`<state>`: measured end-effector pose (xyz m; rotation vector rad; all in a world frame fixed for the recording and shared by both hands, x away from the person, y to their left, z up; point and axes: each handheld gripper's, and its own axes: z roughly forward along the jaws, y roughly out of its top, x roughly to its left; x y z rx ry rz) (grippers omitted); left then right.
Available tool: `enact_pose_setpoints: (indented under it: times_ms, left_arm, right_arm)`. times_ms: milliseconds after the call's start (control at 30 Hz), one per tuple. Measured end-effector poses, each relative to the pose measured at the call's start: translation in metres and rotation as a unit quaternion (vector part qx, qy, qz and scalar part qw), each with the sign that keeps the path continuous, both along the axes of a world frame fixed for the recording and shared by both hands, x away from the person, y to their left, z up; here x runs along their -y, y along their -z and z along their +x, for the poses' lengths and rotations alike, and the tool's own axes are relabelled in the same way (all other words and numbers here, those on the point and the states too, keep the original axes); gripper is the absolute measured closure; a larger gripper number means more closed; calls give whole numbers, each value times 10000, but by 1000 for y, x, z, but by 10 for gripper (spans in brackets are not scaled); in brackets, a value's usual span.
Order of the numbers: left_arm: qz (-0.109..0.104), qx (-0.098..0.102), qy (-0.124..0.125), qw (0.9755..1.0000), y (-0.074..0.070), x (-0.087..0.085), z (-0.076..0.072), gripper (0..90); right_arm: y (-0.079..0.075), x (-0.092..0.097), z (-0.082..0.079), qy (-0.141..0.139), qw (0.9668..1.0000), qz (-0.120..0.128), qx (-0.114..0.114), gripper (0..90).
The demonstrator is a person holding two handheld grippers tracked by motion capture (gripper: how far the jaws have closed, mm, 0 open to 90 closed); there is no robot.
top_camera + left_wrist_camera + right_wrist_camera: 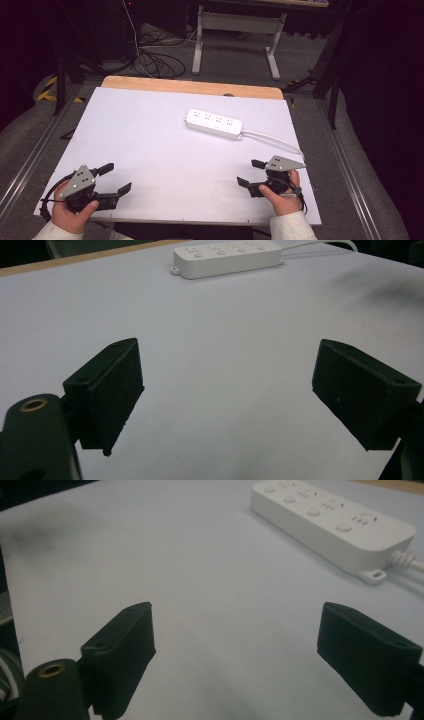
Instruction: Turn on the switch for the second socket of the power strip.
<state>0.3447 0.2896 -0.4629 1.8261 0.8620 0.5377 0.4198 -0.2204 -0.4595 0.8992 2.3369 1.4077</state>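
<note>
From the high view we see a white sheet covering a wooden desk, and on its far half, a little right of centre, a white power strip lying flat, its long axis running slightly askew, with a white cord leaving its right end and curving toward the sheet's right edge. At the near left corner a hand holds the left gripper, its jaws spread wide with nothing between them — they point rightward across the sheet. At the near right a second hand holds the right gripper, its jaws likewise wide apart and empty, pointing leftward; each gripper carries a grey three-cornered plate on top. Both grippers sit well apart from the strip. Beyond the desk we make out grey floor, a tangle of cables and the pale legs of another table. In the left gripper view, the left gripper shows its two black jaws parted far to either side over bare white sheet, gripping nothing — the power strip lies far ahead at the top of the view. In the right gripper view, the right gripper also has its jaws held wide and empty, and the power strip lies ahead toward the upper right, four round buttons along its top, its cord leaving at the right edge.
</note>
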Motion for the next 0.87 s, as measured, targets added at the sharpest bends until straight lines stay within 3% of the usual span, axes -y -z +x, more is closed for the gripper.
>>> enact_pose_setpoints:
  times_ms: [267, 533, 700, 767, 867]
  left_arm:
    - [-19, -17, 21, 10000, 4, -6, -3, 117]
    - [89, -39, 50, 9999, 11, -10, 0, 101]
    - [45, -143, 77, 9999, 14, -9, 2, 100]
    - [-6, -208, 38, 9998, 15, -9, 2, 108]
    - [27, -148, -11, 9999, 15, -11, 2, 108]
  right_arm:
    - [23, 7, -6, 58, 9998, -161, -138, 100]
    - [33, 14, -11, 278, 9992, -97, -277, 133]
    - [36, 12, -9, 220, 9976, -143, -636, 148]
    - [35, 10, -10, 139, 9980, -153, -600, 146]
    - [33, 10, -11, 98, 9988, -181, -451, 119]
